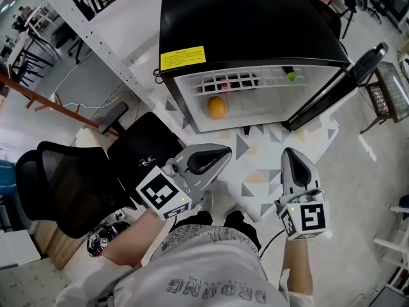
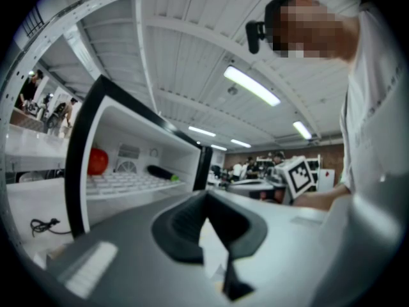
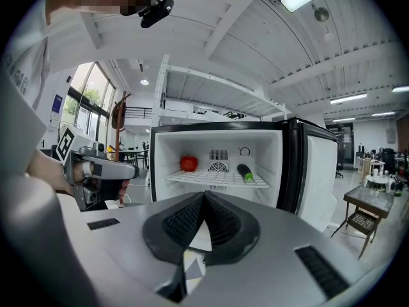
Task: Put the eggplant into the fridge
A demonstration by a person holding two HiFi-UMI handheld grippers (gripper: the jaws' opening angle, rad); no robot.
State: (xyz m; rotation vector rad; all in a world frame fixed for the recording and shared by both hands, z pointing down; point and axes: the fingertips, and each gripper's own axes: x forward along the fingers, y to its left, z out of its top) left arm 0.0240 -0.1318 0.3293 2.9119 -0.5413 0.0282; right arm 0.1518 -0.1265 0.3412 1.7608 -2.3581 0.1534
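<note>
**Eggplant on the fridge shelf, both tools empty**

The small black fridge (image 1: 249, 24) with a white inside stands on the floor with its door (image 1: 332, 88) swung open to the right. The dark, long eggplant (image 3: 245, 172) with a green stem end lies on the white wire shelf (image 3: 211, 179) inside, towards the right side. A round red fruit (image 3: 188, 163) sits on the same shelf towards the left, well apart from it.

The grey left tool (image 1: 223, 151) and the grey right tool (image 1: 289, 151) are held side by side in front of the open fridge, away from the shelf. Each has its jaws closed together, the dark ribbed pads meeting at the tip with nothing between them.

A black mesh-backed office chair (image 1: 57, 184) stands to the person's left. A pale floor mat (image 1: 255, 174) with a triangle pattern lies in front of the fridge.
</note>
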